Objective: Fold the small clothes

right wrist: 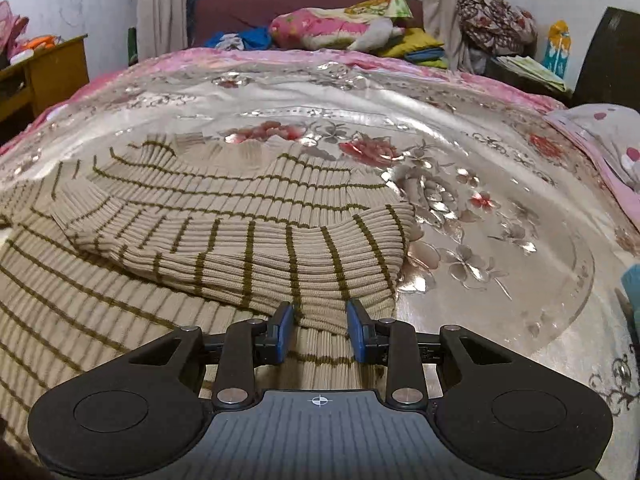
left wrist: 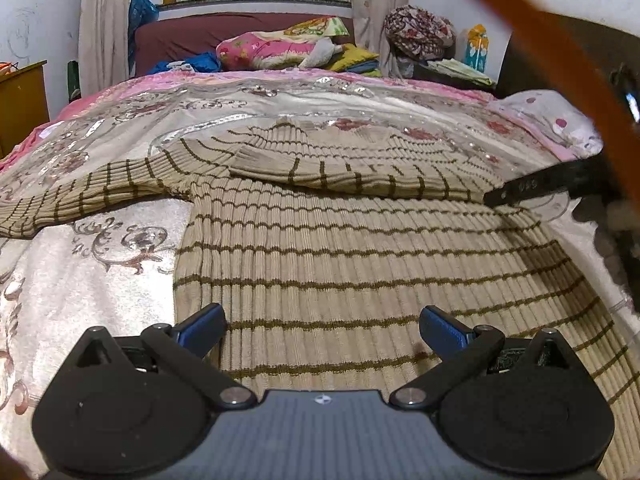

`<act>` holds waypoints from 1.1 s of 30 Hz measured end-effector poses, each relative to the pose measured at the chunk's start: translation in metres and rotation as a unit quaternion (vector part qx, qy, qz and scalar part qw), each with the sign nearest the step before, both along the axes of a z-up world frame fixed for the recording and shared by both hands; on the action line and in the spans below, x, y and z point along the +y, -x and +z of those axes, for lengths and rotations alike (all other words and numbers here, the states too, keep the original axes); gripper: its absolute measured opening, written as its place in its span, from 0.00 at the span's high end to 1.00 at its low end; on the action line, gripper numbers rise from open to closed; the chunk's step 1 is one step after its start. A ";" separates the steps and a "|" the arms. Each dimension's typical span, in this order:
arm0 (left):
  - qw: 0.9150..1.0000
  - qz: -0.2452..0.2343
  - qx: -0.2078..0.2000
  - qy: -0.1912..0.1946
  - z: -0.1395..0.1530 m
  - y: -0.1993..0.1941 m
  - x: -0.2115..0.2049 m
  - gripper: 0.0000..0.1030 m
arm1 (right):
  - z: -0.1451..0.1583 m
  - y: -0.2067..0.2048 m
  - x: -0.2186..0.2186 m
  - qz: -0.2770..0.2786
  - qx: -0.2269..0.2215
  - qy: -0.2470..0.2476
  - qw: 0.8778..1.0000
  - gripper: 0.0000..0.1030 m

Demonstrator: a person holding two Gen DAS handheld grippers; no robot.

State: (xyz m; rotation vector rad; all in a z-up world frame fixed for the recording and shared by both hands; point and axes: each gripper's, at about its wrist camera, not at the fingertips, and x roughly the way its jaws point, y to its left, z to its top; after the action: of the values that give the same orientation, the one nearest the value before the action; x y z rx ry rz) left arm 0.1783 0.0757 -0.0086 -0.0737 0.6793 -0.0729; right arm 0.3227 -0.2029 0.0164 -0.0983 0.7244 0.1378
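Folding striped sweater on bed; body lies flat mid-bed, near edge closest to cams. One sleeve already across chest, other sleeve trails toward left edge.

L gripper jaws wide, released, over hem, nothing held.

R gripper part-closed round folded sleeve's edge; cannot tell if pinching.

Risks: rib knit stretches, so a pull could drag sleeve off chest; slick coverlet lets body slide; pinching two layers would undo fold.
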 end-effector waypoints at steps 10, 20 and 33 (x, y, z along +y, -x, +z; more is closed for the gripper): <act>0.999 -0.009 0.006 -0.045 -0.012 -0.001 -0.013 0.00 | 0.012 0.002 0.057 0.092 -0.016 -0.044 0.995 0.71; 0.998 -0.011 0.012 -0.053 -0.014 -0.001 -0.015 0.00 | 0.010 -0.020 0.148 0.206 -0.020 -0.029 0.978 0.69; 0.999 -0.007 0.013 -0.039 -0.012 -0.003 -0.011 0.00 | 0.004 -0.032 0.195 0.222 -0.038 0.010 0.974 0.97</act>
State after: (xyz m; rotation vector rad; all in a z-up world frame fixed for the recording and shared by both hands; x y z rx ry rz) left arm 0.1809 0.0651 -0.0202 0.0048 0.7084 -0.0595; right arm 0.3548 -0.0084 0.0202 -0.2840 0.6178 0.5505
